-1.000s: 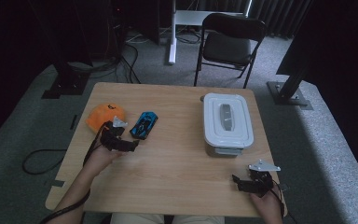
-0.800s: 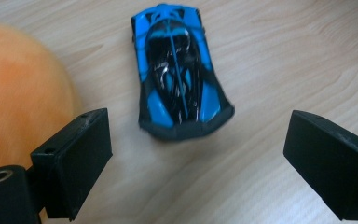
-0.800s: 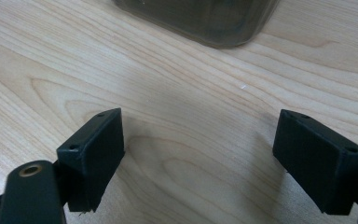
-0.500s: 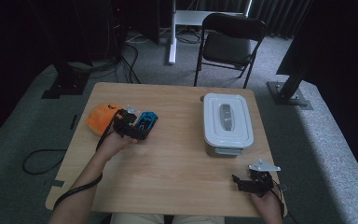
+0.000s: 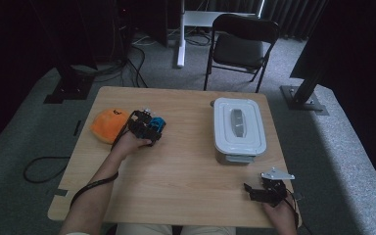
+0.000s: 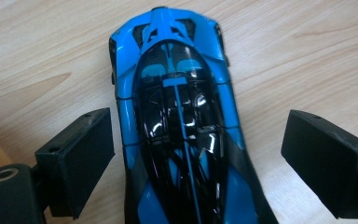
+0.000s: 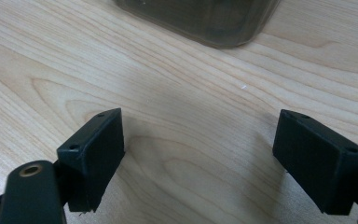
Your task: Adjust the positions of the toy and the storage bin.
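Left gripper (image 5: pixel 149 128), frame centre-left: jaws apart, straddling blue toy car (image 6: pixel 179 126), pads clear of it. Right gripper (image 5: pixel 260 192), lower right: jaws apart over bare table (image 5: pixel 186 166).

No readable text, labels or numbers.

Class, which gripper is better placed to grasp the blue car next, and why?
Left. The left gripper has open jaws on both sides of the car; the right gripper rests far away, near the box.
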